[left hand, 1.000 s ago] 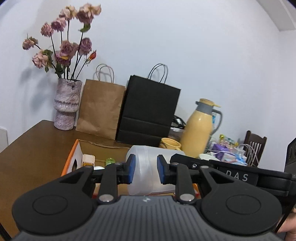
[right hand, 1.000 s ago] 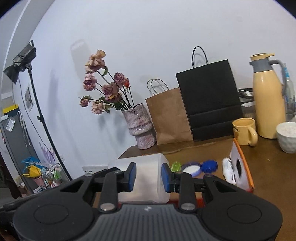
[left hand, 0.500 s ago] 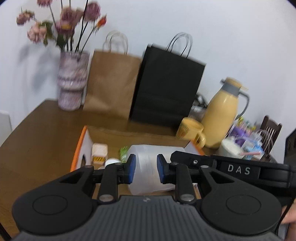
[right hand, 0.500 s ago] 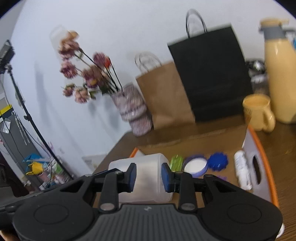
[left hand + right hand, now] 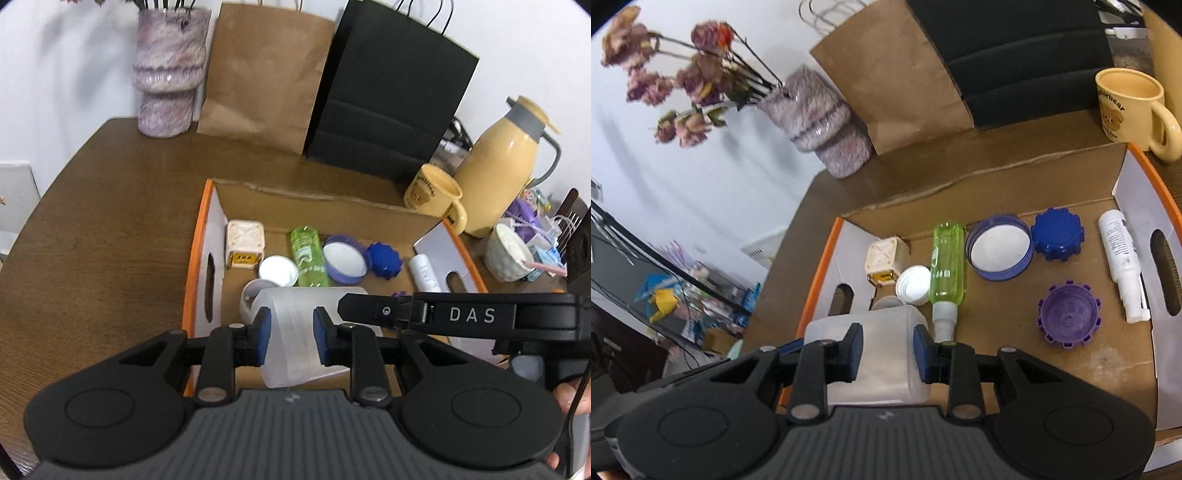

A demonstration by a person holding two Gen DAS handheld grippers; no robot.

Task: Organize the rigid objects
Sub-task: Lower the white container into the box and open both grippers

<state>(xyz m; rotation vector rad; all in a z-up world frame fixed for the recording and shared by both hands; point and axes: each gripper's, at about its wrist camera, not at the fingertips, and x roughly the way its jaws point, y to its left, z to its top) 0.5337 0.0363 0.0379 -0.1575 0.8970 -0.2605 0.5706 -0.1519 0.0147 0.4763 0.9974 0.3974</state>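
Observation:
An open cardboard box [image 5: 317, 205] [image 5: 990, 177] with orange edges sits on the brown table. A frosted white plastic jug [image 5: 295, 332] [image 5: 882, 354] lies at its near side. My left gripper [image 5: 291, 338] and my right gripper [image 5: 888, 350] are both open, jaws a little apart, above the jug. Inside lie a green spray bottle [image 5: 308, 256] [image 5: 947, 266], a blue lid with white liner [image 5: 999, 251], a blue cap [image 5: 1058, 234], a purple cap [image 5: 1067, 319], a white tube [image 5: 1121, 254], a white cap [image 5: 912, 284] and a cream cube [image 5: 886, 258].
Behind the box stand a purple vase [image 5: 168, 70], a brown paper bag [image 5: 262, 74] and a black paper bag [image 5: 391, 96]. A yellow mug [image 5: 434, 194], a yellow thermos [image 5: 502, 166] and a white bowl [image 5: 508, 253] stand at the right.
Both grippers have tilted downward over the box, so its contents have come into view. The jaws keep the same small opening.

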